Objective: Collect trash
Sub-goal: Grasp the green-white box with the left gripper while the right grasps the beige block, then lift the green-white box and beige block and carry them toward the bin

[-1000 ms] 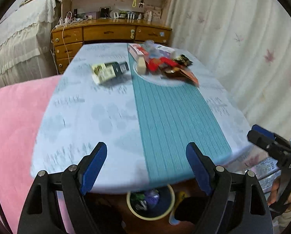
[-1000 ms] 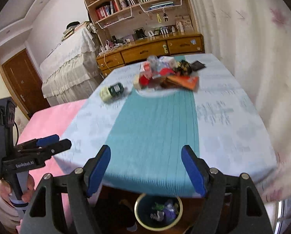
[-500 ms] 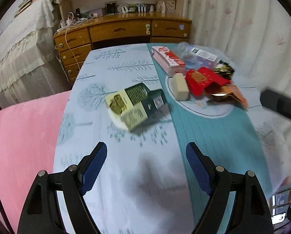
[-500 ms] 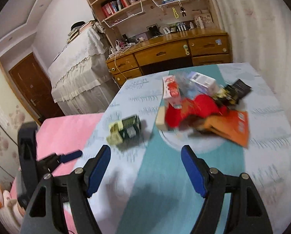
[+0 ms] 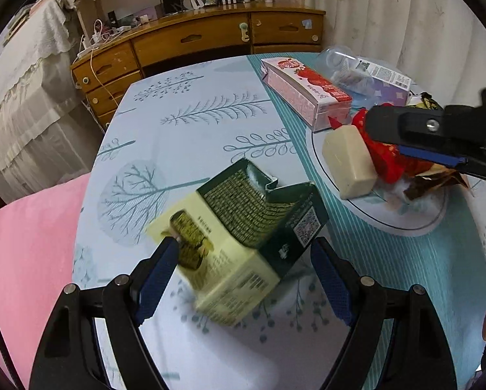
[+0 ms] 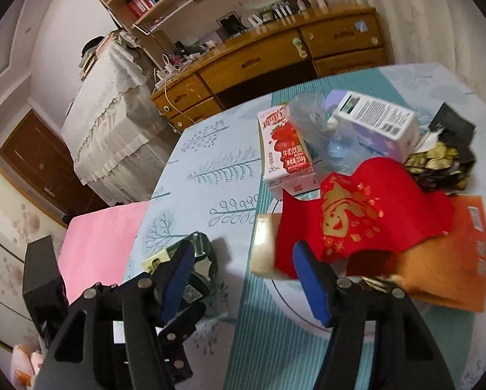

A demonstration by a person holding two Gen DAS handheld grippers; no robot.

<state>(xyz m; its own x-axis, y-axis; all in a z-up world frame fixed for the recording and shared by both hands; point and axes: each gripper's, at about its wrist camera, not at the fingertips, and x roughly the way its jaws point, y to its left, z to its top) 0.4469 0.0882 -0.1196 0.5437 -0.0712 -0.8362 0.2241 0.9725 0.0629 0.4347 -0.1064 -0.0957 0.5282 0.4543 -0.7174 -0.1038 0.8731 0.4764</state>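
Trash lies in two lots on the tablecloth (image 5: pixel 191 104): a green-and-cream carton (image 5: pixel 243 227) lying apart, bracketed by the left gripper (image 5: pixel 243 271), jaws released; the right gripper (image 6: pixel 239 279), just narrowing on nothing, nears the red wrapper (image 6: pixel 366 214) heaped on a plate (image 5: pixel 415 224).

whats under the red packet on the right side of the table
The red packet lies over a cream block and an orange pouch, both partly showing. Anything else beneath it is covered.

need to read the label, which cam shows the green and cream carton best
The left wrist view: the green and cream carton fills the centre, lying between the open left gripper fingers, though blurred. The right wrist view shows only a corner of it, behind a gripper finger.
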